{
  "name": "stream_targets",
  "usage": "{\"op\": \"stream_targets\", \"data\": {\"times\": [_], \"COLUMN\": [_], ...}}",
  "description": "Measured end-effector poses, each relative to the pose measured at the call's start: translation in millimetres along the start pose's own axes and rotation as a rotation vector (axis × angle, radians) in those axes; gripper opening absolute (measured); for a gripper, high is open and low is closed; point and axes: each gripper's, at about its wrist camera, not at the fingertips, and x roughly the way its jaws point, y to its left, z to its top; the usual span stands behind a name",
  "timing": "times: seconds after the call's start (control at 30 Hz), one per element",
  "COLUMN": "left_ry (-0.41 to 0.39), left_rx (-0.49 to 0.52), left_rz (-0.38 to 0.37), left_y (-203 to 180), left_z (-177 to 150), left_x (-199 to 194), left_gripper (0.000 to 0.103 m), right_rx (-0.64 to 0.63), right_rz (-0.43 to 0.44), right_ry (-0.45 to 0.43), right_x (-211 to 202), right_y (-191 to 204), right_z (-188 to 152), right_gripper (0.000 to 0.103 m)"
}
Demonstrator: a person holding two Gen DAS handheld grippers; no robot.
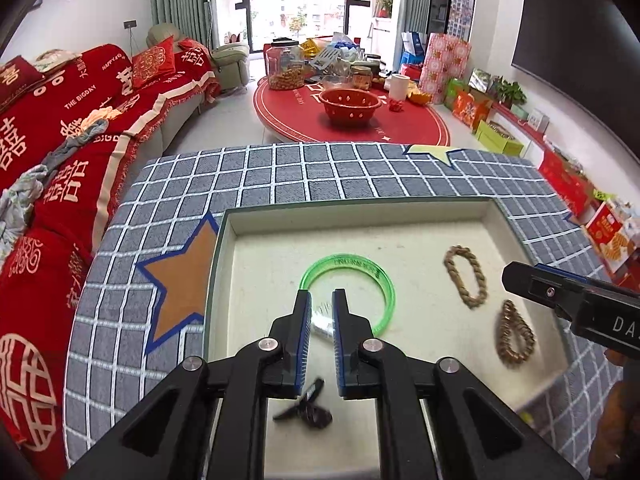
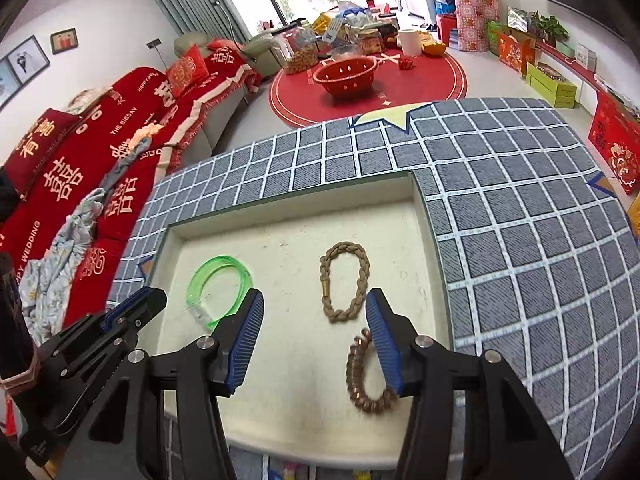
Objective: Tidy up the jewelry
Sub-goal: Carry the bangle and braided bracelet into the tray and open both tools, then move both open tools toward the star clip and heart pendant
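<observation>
A shallow cream tray [image 1: 400, 210] [image 2: 296, 204] sits on a grey checked tabletop. In it lie a clear green bangle [image 1: 362, 266] [image 2: 218, 268], a tan braided bracelet [image 1: 464, 276] [image 2: 344, 280] and a coppery coiled bracelet [image 1: 516, 338] [image 2: 362, 376]. My left gripper [image 1: 322, 300] hovers over the bangle's near side, jaws slightly apart and holding nothing; a dark hair clip [image 1: 308, 406] lies below it. My right gripper [image 2: 314, 304] is wide open above the tray, its right finger [image 2: 384, 340] beside the coppery bracelet.
The grey checked cloth [image 1: 280, 176] [image 2: 520, 220] with star patches covers the table around the tray. A red sofa [image 1: 60, 128] stands to the left. A round red table [image 1: 352, 116] with a red colander and jars stands beyond. Boxes line the right wall.
</observation>
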Motion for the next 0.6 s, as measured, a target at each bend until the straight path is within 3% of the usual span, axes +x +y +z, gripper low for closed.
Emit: {"op": "stream_targets", "data": {"times": [0.03, 0.13, 0.23, 0.3, 0.37, 0.47, 0.6], "left_ry": [-0.005, -0.082, -0.086, -0.101, -0.114, -0.121, -0.091], "left_rx": [-0.007, -0.006, 0.013, 0.024, 0.033, 0.037, 0.038], "left_rz": [0.002, 0.040, 0.046, 0.060, 0.073, 0.079, 0.062], "left_y": [0.5, 3.8, 4.0, 6.2, 8.4, 11.0, 16.8], "left_z": [-2.6, -10.6, -20.1, -29.0, -41.2, -59.0, -83.7], "left_x": [-5.3, -26.3, -40.0, -50.6, -61.6, -74.1, -83.0], "left_gripper": [0.103, 0.103, 0.103, 0.103, 0.103, 0.103, 0.103], "right_rx": [-0.001, -0.006, -0.028, -0.049, -0.063, -0.075, -0.084], "right_rz": [0.001, 0.004, -0.012, -0.020, -0.028, -0.047, -0.047], "right_ry": [-0.005, -0.018, -0.029, -0.039, -0.052, -0.071, -0.149], "right_x": [-5.4, -19.4, -34.9, -46.5, -57.4, -73.9, -98.5], "right_y": [1.0, 4.8, 10.3, 14.4, 16.9, 17.4, 16.9], "right_z": [-2.7, -11.9, -26.3, -36.7, -46.2, -63.9, -88.6], "right_gripper": [0.058, 0.067, 0.073, 0.084, 0.084, 0.102, 0.103]}}
